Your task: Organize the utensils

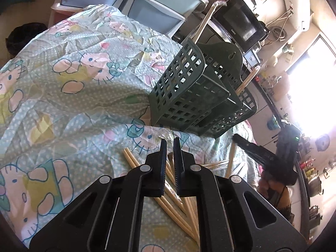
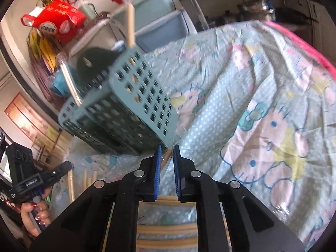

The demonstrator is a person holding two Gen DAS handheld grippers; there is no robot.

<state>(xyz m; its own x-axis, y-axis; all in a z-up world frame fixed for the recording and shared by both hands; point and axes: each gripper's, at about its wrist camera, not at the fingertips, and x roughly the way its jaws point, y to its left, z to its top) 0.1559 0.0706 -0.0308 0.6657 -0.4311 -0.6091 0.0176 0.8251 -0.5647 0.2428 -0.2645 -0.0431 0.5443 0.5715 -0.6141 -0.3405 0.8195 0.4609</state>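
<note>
My left tongs (image 1: 170, 145) hover over the loose wooden chopsticks (image 1: 178, 208), fingers nearly together with just a thin slit between them, and nothing sits in that slit; chopsticks lie fanned out below and behind the fingertips on the cartoon-cat cloth (image 1: 69, 88). A scrap of clear wrapper (image 1: 161, 133) lies just ahead of the left tips. Straight ahead and a bit right of the left tongs stands the green slotted utensil basket (image 1: 201, 90), tilted in this view, with a wrapped metal-looking utensil (image 1: 204, 20) sticking out of its far end and one wooden chopstick (image 1: 248, 78) poking from its right side. My right tongs (image 2: 167, 147) have blue pads (image 2: 158, 168) set a narrow gap apart, and something thin in clear wrap (image 2: 167, 157) runs up between them; it looks pinched, but blur keeps me from being sure. The basket (image 2: 130, 105) is just ahead-left of the right tips, one chopstick (image 2: 131, 27) standing out of it. More chopsticks (image 2: 166, 229) lie crosswise under the right tongs, a few more (image 2: 86, 180) off to the left near my other gripper (image 2: 37, 180). Plastic drawers (image 1: 159, 6) sit beyond the cloth, a microwave (image 1: 241, 23) further right.
</note>
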